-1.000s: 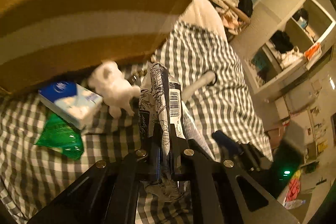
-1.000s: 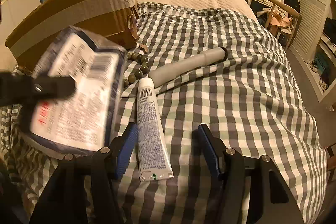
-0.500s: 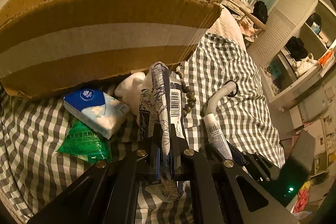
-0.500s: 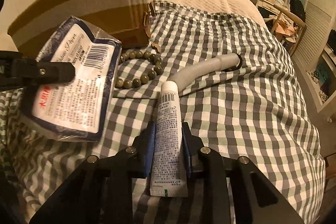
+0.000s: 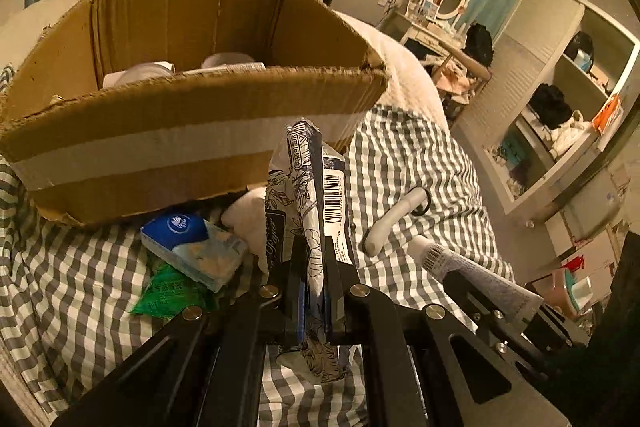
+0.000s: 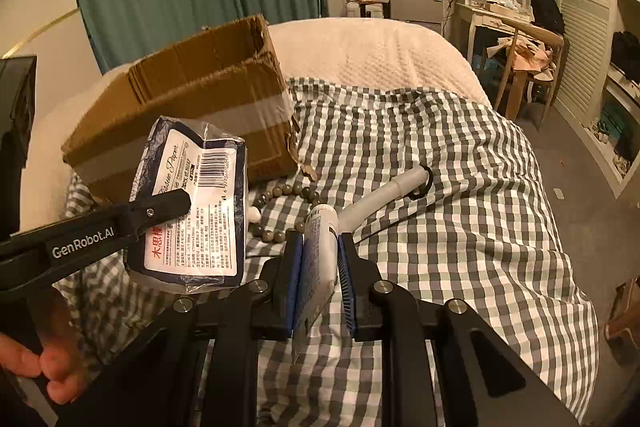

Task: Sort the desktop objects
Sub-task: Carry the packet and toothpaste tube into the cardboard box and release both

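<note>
Tissue pack (image 5: 310,195) is clamped in the left gripper (image 5: 314,291), held up just short of the cardboard box (image 5: 192,131) near the bed's head end. The right gripper (image 6: 318,283) is squeezing a tube (image 6: 318,239). Box already has some stuff inside. Beads (image 6: 276,195), grey handle (image 6: 384,195) and blue packet (image 5: 192,247) look unsorted on the checked blanket (image 6: 440,227).

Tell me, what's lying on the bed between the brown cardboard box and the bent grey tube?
A string of round olive-green beads lies on the checked cloth between the brown cardboard box and the bent grey tube, shown in the right wrist view.
</note>
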